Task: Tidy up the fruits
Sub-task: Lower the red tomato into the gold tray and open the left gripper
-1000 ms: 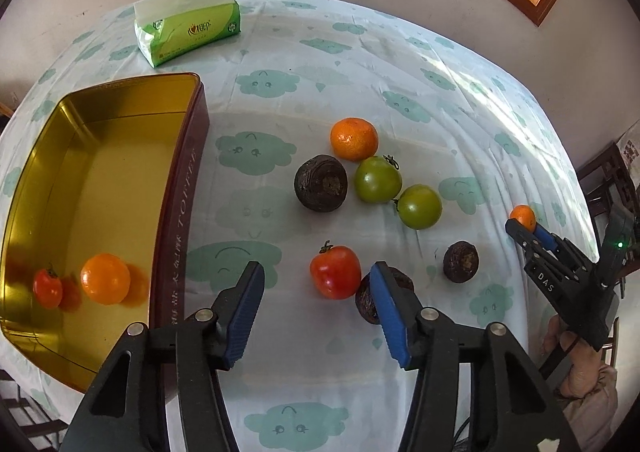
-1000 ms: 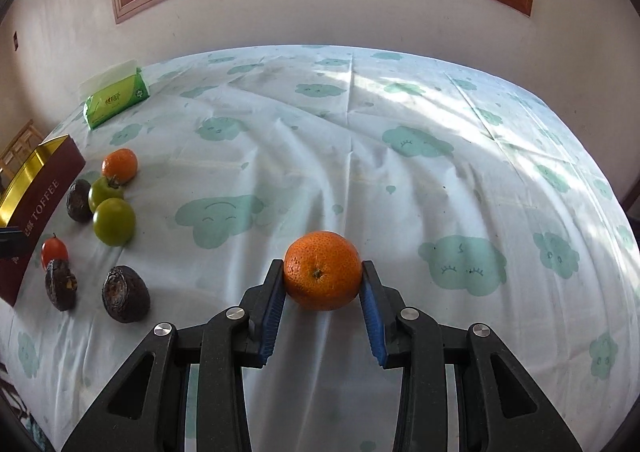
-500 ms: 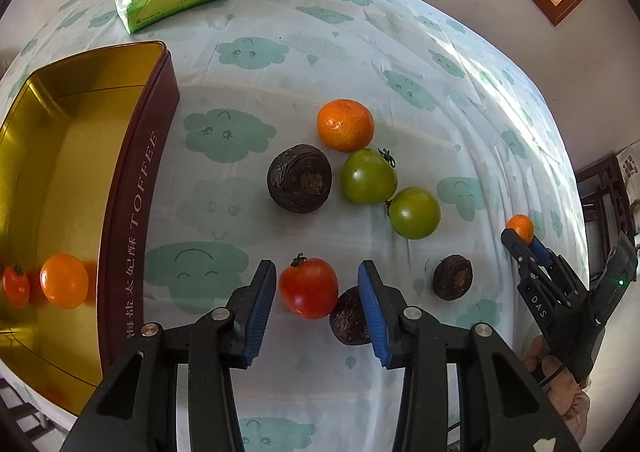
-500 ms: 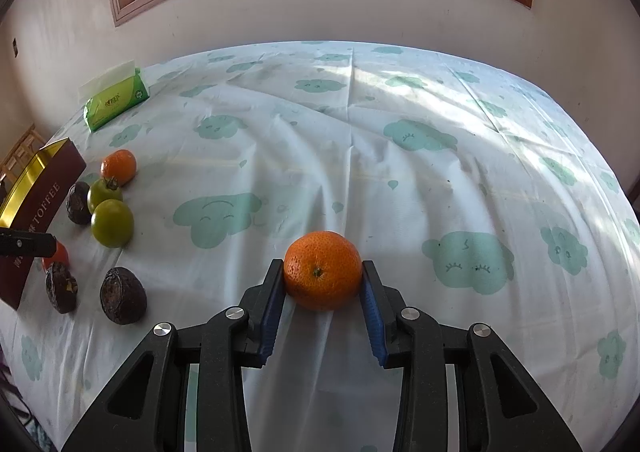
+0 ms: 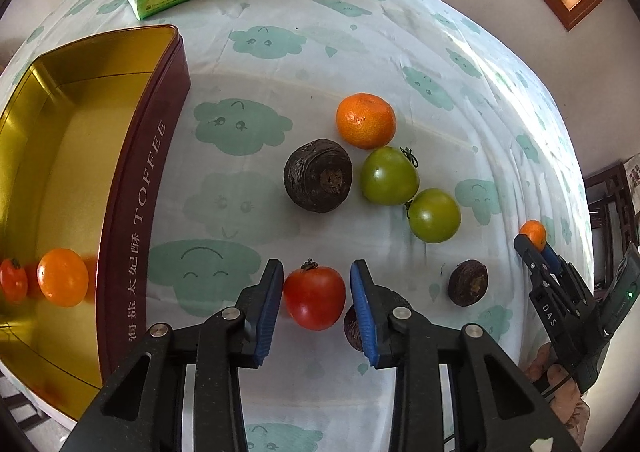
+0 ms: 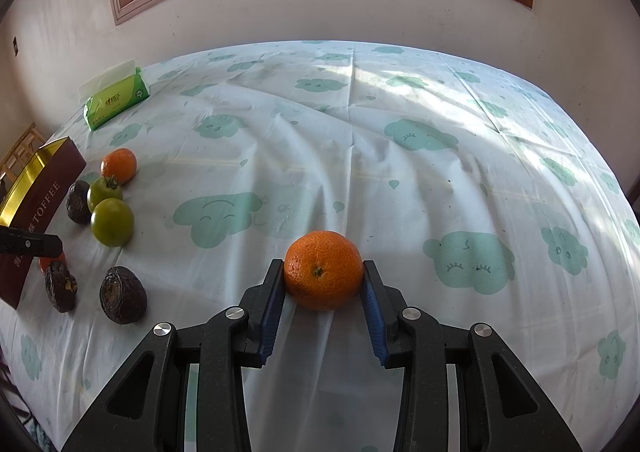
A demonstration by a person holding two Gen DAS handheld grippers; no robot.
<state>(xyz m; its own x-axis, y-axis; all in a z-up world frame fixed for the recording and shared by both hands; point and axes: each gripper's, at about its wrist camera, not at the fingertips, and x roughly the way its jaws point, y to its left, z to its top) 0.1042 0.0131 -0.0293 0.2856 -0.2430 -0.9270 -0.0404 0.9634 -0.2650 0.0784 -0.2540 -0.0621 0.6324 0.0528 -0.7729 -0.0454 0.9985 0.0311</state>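
The red tomato (image 5: 315,298) is caught between the blue pads of the left gripper (image 5: 316,306), whose jaws have just been closing and now stand narrow on the fruit. The tomato rests on the cloud-print tablecloth (image 5: 280,63), stem end turned away from the camera; being nearly round, it offers no long axis worth aligning to.

The relation that matters for the coming move is the bearing of the gold toffee tin (image 5: 148,179): it lies to the left of the held tomato, its maroon wall just beside the left jaw and running away from the camera. The wall would probably have to be cleared by a lift before the fruit can be carried sideways into it. A small red tomato (image 5: 12,280) and an orange fruit (image 5: 63,276) already lie inside, near the close end.

The right gripper (image 6: 323,284) is clamped narrow on a mandarin (image 6: 322,270) well to the right of the tin, so the left hand is judged the nearer to the tin.

A dark wrinkled fruit (image 5: 352,326) is mostly hidden behind the left gripper's right jaw; whether it touches the tomato cannot be told. In the right wrist view the held tomato is almost wholly covered by a jaw tip. The tin's near corner is cut off by the gripper body.
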